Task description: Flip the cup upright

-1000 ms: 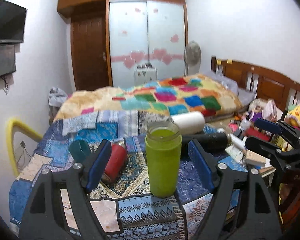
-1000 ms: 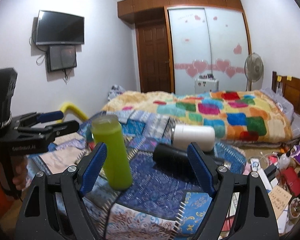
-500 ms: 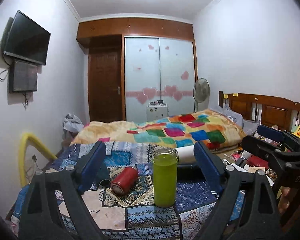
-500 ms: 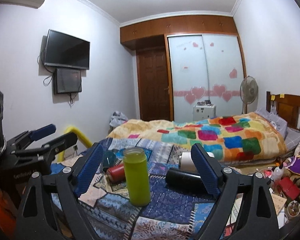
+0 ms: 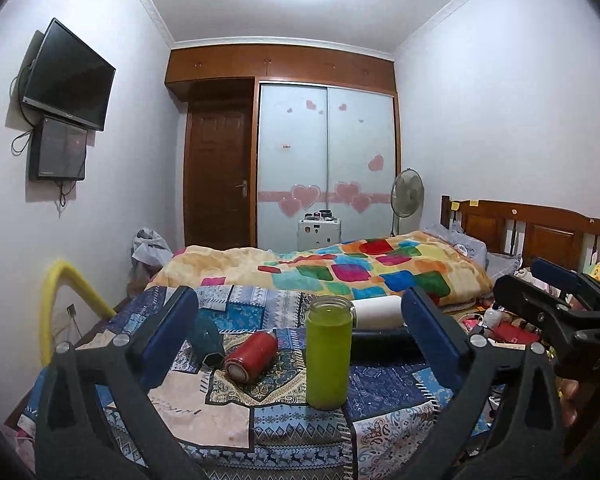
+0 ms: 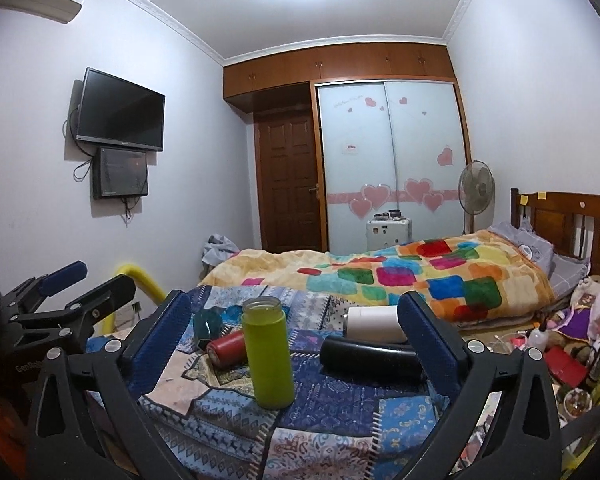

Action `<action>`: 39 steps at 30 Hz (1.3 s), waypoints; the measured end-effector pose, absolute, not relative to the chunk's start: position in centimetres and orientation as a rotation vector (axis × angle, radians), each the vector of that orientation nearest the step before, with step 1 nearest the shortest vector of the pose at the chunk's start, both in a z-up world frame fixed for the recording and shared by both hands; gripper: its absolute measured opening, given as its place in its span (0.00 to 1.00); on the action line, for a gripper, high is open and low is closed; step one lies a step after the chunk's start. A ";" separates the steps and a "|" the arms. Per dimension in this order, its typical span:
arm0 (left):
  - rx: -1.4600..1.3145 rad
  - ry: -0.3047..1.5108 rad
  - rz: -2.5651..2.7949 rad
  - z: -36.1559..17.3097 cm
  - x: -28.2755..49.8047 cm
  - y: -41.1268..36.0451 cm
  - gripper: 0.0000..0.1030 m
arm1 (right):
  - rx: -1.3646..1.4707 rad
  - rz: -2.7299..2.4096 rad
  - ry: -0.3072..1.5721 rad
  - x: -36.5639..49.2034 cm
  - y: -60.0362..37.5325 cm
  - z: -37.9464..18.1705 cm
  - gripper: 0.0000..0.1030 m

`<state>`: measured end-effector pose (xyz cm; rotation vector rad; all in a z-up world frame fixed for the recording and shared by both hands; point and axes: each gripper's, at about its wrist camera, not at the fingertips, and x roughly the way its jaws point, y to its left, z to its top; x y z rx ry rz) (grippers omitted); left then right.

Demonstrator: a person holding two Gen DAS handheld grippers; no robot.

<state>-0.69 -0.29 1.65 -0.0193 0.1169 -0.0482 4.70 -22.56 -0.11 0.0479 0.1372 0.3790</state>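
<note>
Centre frame, both wrist views: green cup (image 5: pixel 327 354) stands upright on the patchwork-covered surface (image 5: pixel 228 416), mouth up, no lid; whether it holds anything cannot be told. Red cup (image 5: pixel 252 357) lies on its side just left of it, base toward the camera. Dark teal cup (image 5: pixel 207 338) lies tipped further left, near the red one. Behind the green cup, a black cup (image 6: pixel 370 358) lies on its side, and a white cup (image 6: pixel 374 324) lies just behind that.

Left gripper (image 5: pixel 298 340) hangs short of the cups with its blue pads spread wide, holding nothing; the green cup shows between them, apart from both. Right gripper (image 6: pixel 294 344) likewise gapes wide, empty, clear of the green cup.

Room: bed with multicoloured quilt (image 5: pixel 340 272) behind the surface, wooden headboard at right. Sliding wardrobe doors (image 5: pixel 326 168) with pink hearts at the back wall, brown door beside them, standing fan (image 6: pixel 476 188) at right. Television (image 6: pixel 120 116) on the wall at upper left.
</note>
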 end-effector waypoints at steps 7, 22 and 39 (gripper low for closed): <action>-0.013 0.117 -0.042 1.4 -0.8 -0.3 1.00 | 0.048 0.379 0.138 4.4 -22.5 -0.1 1.00; -0.008 0.125 -0.044 1.0 -0.8 -0.2 1.00 | 0.051 0.381 0.148 4.3 -22.4 -0.4 1.00; -0.009 0.119 -0.041 0.8 -0.9 -0.1 1.00 | 0.044 0.379 0.141 4.0 -22.2 0.0 1.00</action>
